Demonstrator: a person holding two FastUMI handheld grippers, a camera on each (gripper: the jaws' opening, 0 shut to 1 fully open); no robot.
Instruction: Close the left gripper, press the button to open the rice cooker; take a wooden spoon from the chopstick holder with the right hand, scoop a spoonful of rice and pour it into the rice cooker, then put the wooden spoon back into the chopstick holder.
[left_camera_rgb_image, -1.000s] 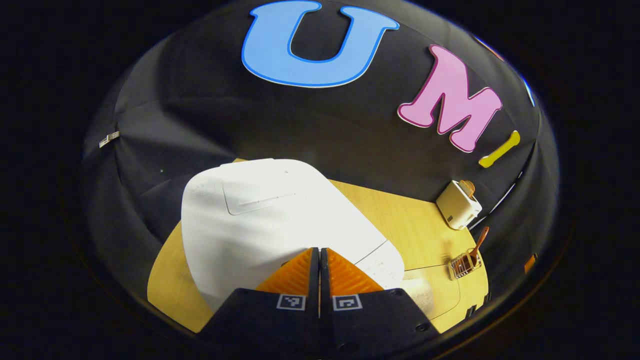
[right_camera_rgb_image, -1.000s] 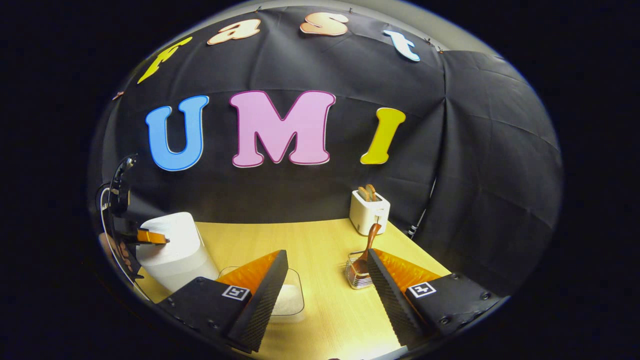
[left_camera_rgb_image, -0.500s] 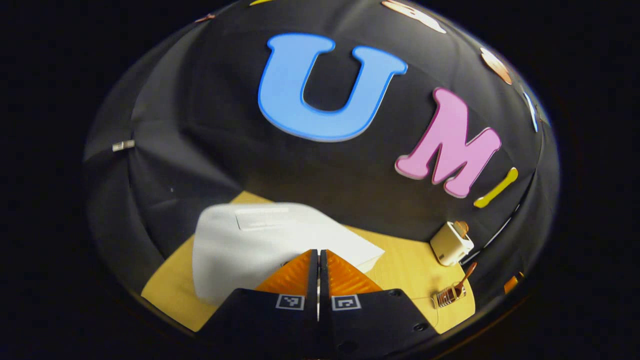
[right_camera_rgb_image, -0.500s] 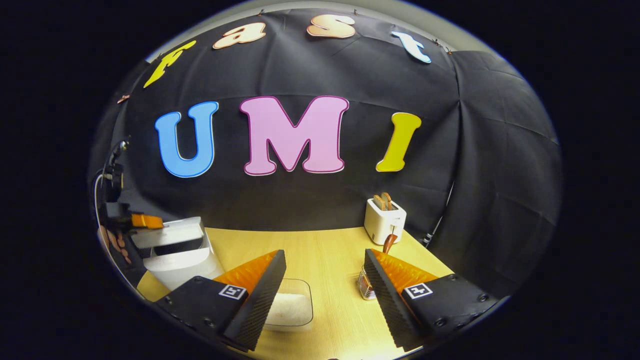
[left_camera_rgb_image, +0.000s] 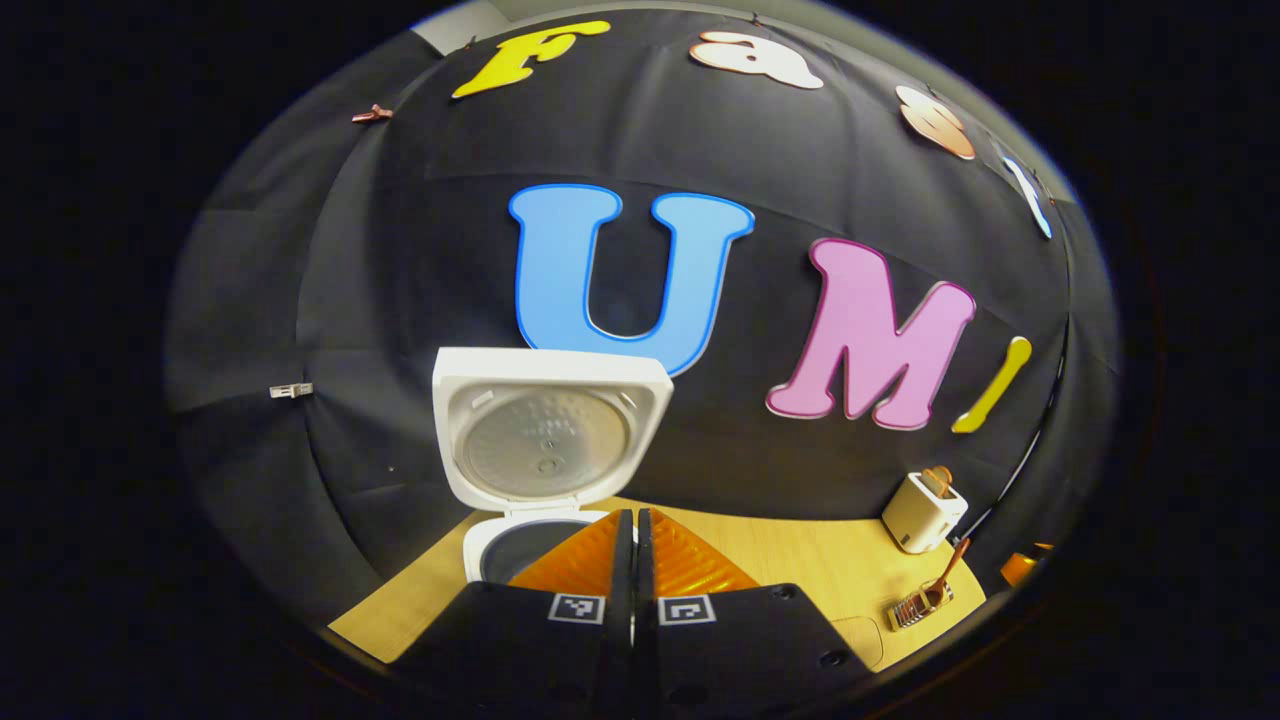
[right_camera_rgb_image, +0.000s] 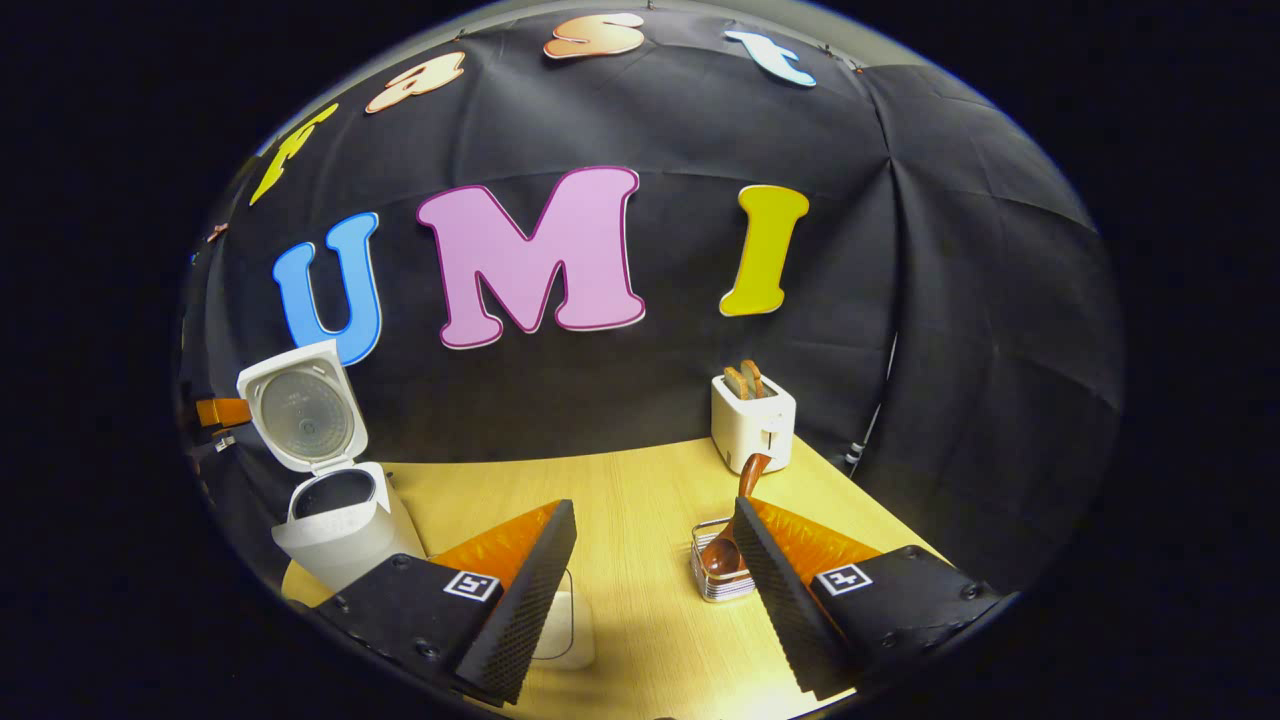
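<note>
The white rice cooker (left_camera_rgb_image: 500, 540) (right_camera_rgb_image: 340, 525) stands with its lid (left_camera_rgb_image: 550, 430) (right_camera_rgb_image: 300, 405) swung upright, the dark pot showing inside. My left gripper (left_camera_rgb_image: 633, 520) is shut with nothing between its fingers, just in front of the cooker's rim; it also shows at the far left as left gripper (right_camera_rgb_image: 222, 411). My right gripper (right_camera_rgb_image: 655, 520) is open above the table. A wooden spoon (right_camera_rgb_image: 735, 510) (left_camera_rgb_image: 945, 580) leans in the wire chopstick holder (right_camera_rgb_image: 715, 575) (left_camera_rgb_image: 915, 608), right beside the right finger. A clear rice container (right_camera_rgb_image: 565, 630) sits partly hidden behind the other finger.
A white toaster (right_camera_rgb_image: 752, 425) (left_camera_rgb_image: 922, 512) with bread slices stands at the back right of the wooden table (right_camera_rgb_image: 620, 500). The black cloth wall closes the table's back and right side.
The rice cooker lid has sprung from shut to fully upright. My left gripper has drawn up and back from the cooker's top. The right gripper stayed open near the holder.
</note>
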